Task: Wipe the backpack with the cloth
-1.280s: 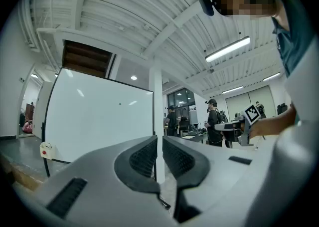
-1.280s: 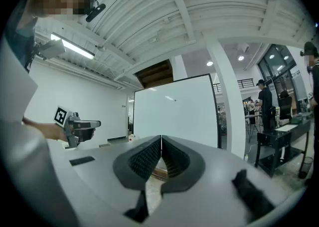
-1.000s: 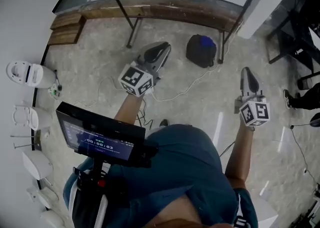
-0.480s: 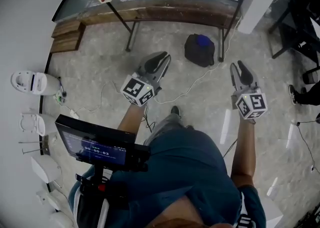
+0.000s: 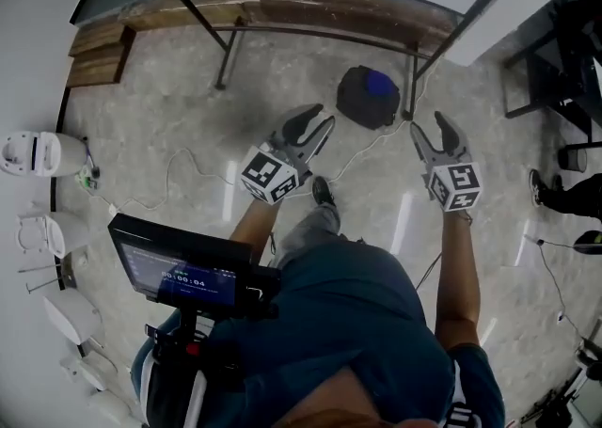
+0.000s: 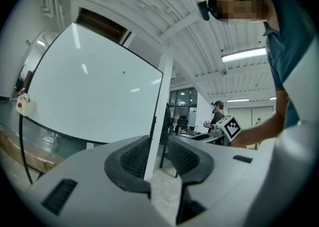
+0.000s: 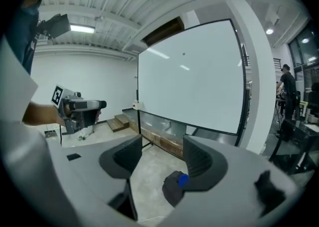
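Observation:
A dark backpack (image 5: 362, 102) sits on the floor by the foot of a whiteboard stand. A small blue thing (image 5: 380, 85) lies on top of it; I cannot tell whether it is the cloth. My left gripper (image 5: 316, 121) hovers to the backpack's left, open and empty. Right of the backpack, my right gripper (image 5: 430, 125) is also open and holds nothing. Both pairs of jaws have just been opening. The right gripper view shows the backpack (image 7: 170, 191) and the blue thing (image 7: 182, 179) low between the right gripper's (image 7: 162, 157) jaws, well beyond them. In its own view the left gripper (image 6: 159, 157) faces the whiteboard, with no backpack in sight.
A whiteboard on a black stand (image 5: 224, 52) with a wooden base (image 5: 310, 20) runs along the far side. White cables (image 5: 183, 182) trail over the stone floor. White fixtures (image 5: 33, 151) line the left wall. My shoe (image 5: 323, 193) is near the backpack. A desk leg (image 5: 527, 87) and someone's foot (image 5: 541, 189) are at right.
Both grippers have moved forward and down toward the backpack. The right jaws, shut a second ago, now stand wide apart. The left jaws have also spread.

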